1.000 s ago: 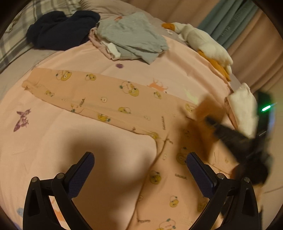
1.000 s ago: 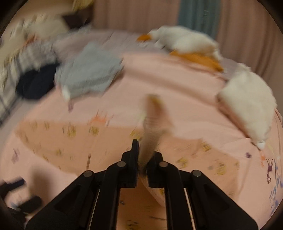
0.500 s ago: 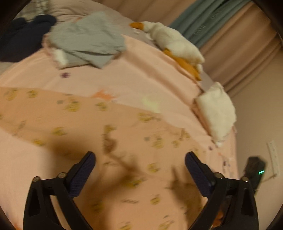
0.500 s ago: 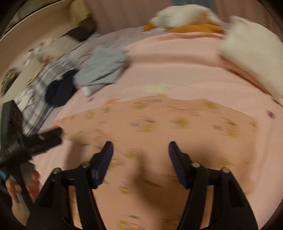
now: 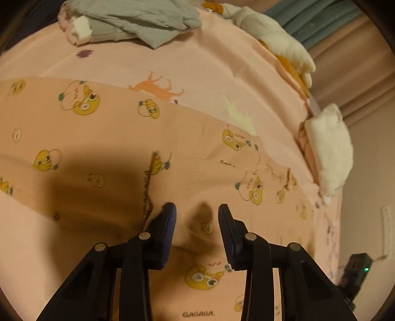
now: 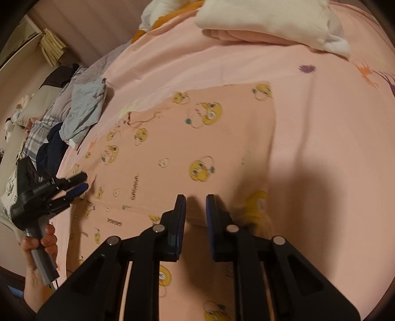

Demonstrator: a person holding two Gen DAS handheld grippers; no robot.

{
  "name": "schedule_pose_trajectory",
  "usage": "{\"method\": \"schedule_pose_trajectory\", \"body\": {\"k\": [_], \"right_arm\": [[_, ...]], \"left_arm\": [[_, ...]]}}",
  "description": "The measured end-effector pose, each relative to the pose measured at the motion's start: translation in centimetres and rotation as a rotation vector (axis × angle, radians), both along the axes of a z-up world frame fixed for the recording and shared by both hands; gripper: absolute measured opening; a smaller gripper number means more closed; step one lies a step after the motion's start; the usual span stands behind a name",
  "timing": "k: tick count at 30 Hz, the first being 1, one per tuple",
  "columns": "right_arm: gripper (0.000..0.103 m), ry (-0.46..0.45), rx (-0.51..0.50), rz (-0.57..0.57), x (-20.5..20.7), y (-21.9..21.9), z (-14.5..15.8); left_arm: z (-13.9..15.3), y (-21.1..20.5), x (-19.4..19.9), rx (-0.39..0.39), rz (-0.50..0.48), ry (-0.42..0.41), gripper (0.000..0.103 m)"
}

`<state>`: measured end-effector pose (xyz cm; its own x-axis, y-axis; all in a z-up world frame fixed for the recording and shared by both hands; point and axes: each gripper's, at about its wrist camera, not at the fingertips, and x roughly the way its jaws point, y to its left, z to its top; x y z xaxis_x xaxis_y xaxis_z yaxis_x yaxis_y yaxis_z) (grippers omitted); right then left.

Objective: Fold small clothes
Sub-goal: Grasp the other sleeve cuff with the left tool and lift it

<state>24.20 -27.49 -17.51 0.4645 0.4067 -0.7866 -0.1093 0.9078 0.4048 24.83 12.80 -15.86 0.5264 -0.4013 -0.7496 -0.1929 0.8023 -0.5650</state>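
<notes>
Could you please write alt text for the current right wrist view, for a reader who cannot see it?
The right hand-held gripper, jaws slightly apart, hovers over peach cartoon-print pyjama trousers spread on a pink bedsheet. The left hand-held gripper is at left; other clothes lie behind.

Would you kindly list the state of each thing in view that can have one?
peach printed pants: spread flat on the bed, partly folded, not gripped.
left gripper: fingers apart, low over the pants, holding nothing.
right gripper: fingers narrowly apart, low over the pants, holding nothing.
grey garment: crumpled, unfolded.
white garment: folded, on a pink piece at the bed's edge.
navy garment: heaped, unfolded.
</notes>
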Motion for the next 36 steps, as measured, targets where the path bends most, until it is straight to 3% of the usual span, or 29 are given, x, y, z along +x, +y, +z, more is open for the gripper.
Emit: {"method": "schedule_pose_trajectory", "body": {"k": [2,5,6,9,15,19,28,31,36], "right_arm": [[0.021,0.001,0.014,-0.007,-0.3,0.1,0.1],[0.022,-0.033,0.016,0.007,-1.4,0.3,1.2],[0.025,-0.042,0.017,0.013,-1.8,0.4,1.4],[0.035,-0.066,0.024,0.033,-2.9,1.1,2.2],[0.036,-0.065,0.062,0.057,-4.3,1.9,2.4],[0.036,-0.051,0.078,0.051,-4.6,2.3,2.1],[0.036,-0.019,0.077,0.051,-4.9,3.5,1.3],[0.036,-0.012,0.06,0.056,-5.2,3.7,1.1],[0.036,0.002,0.057,0.056,-5.2,3.6,0.8]], "left_arm": [[0.6,1.1,-0.7,-0.052,0.008,-0.01,0.041],[1.7,3.5,-2.3,-0.053,0.067,-0.042,0.067],[2.1,4.7,-3.1,-0.055,0.101,-0.058,0.07],[2.4,9.2,-4.8,-0.066,0.208,-0.075,0.07],[0.4,20.0,-8.7,-0.087,0.506,-0.051,0.07],[-0.9,24.6,-10.6,-0.118,0.645,-0.055,0.07],[-2.6,29.9,-10.5,-0.193,0.751,-0.115,0.07],[-2.4,30.3,-9.8,-0.154,0.756,-0.098,0.064],[-2.0,30.1,-8.3,-0.006,0.717,-0.003,0.016]]}}
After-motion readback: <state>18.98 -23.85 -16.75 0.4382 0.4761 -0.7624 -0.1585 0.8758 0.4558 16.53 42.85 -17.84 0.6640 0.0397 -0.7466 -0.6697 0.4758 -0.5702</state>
